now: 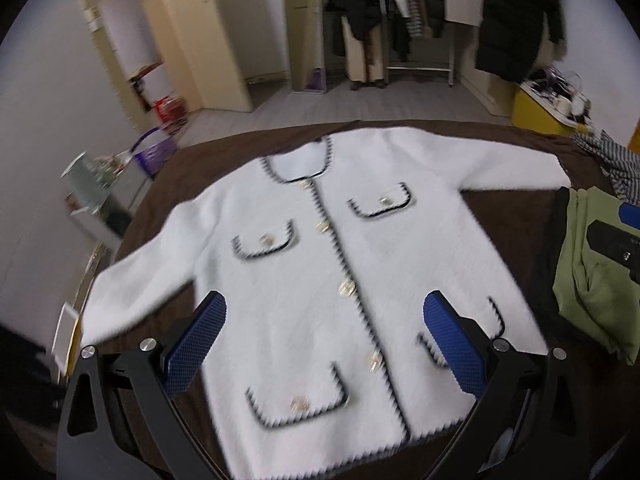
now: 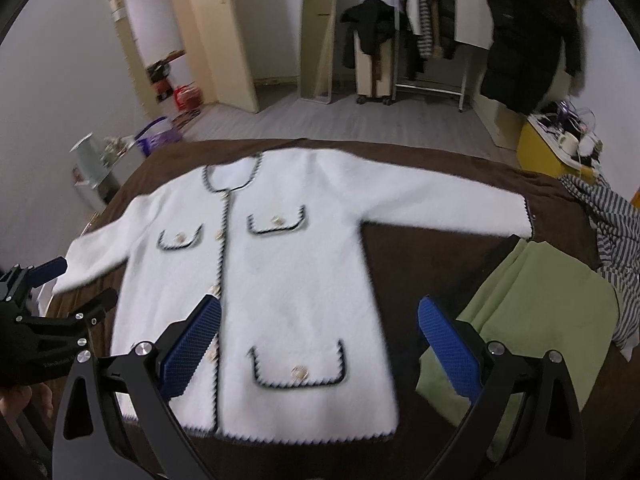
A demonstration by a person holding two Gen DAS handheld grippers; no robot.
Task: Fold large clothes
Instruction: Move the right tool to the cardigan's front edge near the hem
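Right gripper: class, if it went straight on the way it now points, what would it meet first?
Most likely the white fuzzy cardigan with black trim, spread flat on the brown bedcover. The open right gripper points at its lower right front, though depth is unclear.

A white fuzzy cardigan (image 1: 296,264) lies face up and spread flat on a brown bed cover (image 1: 496,224), its hem nearest the cameras and its round neckline farthest. Dark zigzag trim edges the neckline, the front placket, the hem and all four patch pockets: two at the chest, two near the hem. Pale gold buttons run down the closed front, and one sits on each pocket in clear view. Both sleeves stretch outward and slightly toward the hem, the garment not yet folded. Seen from the right wrist view, the cardigan (image 2: 280,272) fills most of the cover, one cuff reaching almost to the cover's side edge.
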